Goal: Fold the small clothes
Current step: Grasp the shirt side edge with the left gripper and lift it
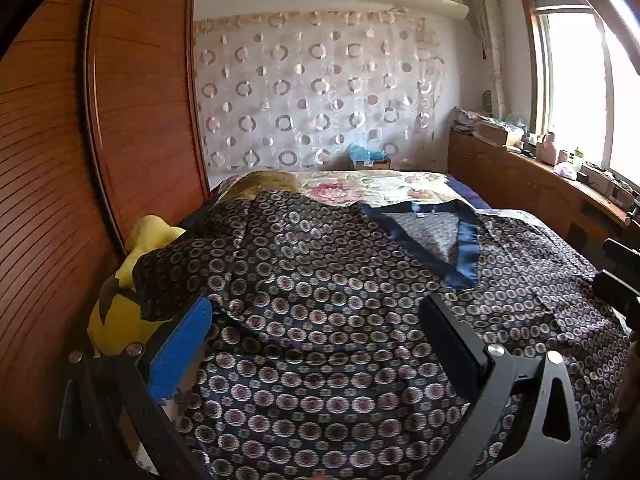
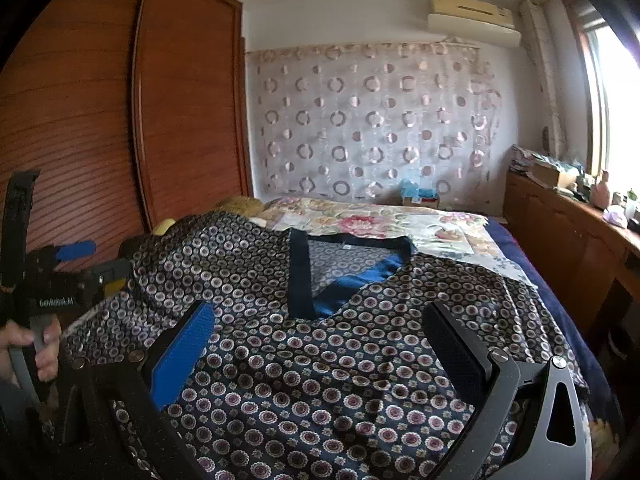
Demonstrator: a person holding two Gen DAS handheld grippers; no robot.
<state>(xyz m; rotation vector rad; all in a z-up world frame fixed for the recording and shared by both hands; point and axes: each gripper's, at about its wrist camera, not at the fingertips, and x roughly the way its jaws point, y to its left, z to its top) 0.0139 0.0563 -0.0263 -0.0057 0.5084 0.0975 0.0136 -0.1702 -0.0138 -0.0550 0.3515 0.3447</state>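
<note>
Dark navy circle-patterned silky top (image 1: pixel 320 300) lies spread on floral bedsheet (image 1: pixel 360 188), unfolded; left gripper (image 1: pixel 316 344) and right gripper (image 2: pixel 320 340) both spread, empty; all folds left.

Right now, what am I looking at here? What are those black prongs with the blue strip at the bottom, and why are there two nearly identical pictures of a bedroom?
No robot: a person holds a two-finger clamp in each hand, each carrying a wide-angle camera looking along its fingers. One picture comes from the left gripper, the other from the right gripper. The prongs are their fingers, one with a blue pad. Both stand open and hold nothing. Below them a dark patterned garment with a blue collar lies spread on the bed, partly draped over a yellow plush toy. In the right view you can see the left hand gripping its tool.
</note>
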